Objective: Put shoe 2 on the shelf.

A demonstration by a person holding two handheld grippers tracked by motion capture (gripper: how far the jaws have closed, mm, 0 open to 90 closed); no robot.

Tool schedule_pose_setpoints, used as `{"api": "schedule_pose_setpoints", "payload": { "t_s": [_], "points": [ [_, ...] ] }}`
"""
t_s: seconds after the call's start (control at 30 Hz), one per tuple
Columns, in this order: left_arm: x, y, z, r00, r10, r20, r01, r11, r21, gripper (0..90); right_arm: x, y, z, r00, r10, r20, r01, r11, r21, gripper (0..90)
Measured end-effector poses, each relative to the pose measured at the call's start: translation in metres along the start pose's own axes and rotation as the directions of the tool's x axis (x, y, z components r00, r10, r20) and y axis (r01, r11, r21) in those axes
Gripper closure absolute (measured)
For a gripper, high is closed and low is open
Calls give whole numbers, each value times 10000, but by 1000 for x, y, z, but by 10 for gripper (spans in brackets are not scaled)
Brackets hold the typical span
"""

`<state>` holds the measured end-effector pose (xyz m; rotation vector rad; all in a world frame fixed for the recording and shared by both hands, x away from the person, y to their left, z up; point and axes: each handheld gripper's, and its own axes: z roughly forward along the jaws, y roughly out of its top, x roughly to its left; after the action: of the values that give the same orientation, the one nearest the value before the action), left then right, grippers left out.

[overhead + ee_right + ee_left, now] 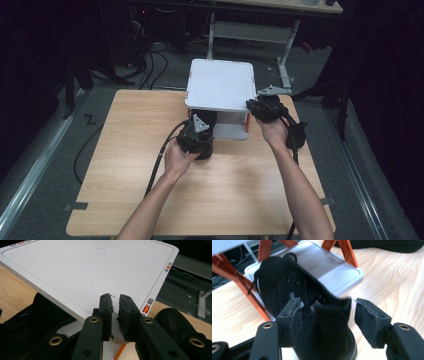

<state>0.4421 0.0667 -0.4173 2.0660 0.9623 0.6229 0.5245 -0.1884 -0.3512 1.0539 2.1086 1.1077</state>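
Observation:
A white two-shelf rack with orange legs (348, 252) stands at the far middle of the wooden table (225, 195). A black shoe (294, 290) lies with its toe on the lower shelf (332, 267) and its heel end towards me. My left gripper (204, 125) (328, 305) is open around that heel end; the right pad stands clear of it. My right gripper (257, 105) (115, 298) is shut on the near right edge of the top shelf (220, 82) (87, 270). A second black shoe (298, 135) (172, 322) lies on the table just right of the rack.
Cables trail from both grippers across the table towards me. Bare tabletop lies left of the rack and in front of it. Beyond the far edge, a desk frame (285, 60) and loose cables (150, 65) are on the floor.

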Motion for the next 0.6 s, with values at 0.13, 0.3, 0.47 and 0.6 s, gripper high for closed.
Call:
{"api": "schedule_pose_setpoints", "payload": {
  "t_s": [0.13,0.3,0.47,0.6],
  "points": [
    [-2,-9,-4,10000,-15,30,15,9999,121,405,0,-1,0,10000,49,-10,-49,10000,-25,806],
    [-1,-14,-2,9995,-25,315,14,9994,343,592,0,0,0,10000,-11,8,11,10000,-9,807],
    [0,-13,2,9993,-125,347,105,9983,579,694,-1,0,0,9999,133,-101,-133,9999,-21,811],
    [0,-8,2,9999,57,155,-67,9978,658,746,0,0,0,10000,34,-59,-34,10000,12,828]
  ]
}}
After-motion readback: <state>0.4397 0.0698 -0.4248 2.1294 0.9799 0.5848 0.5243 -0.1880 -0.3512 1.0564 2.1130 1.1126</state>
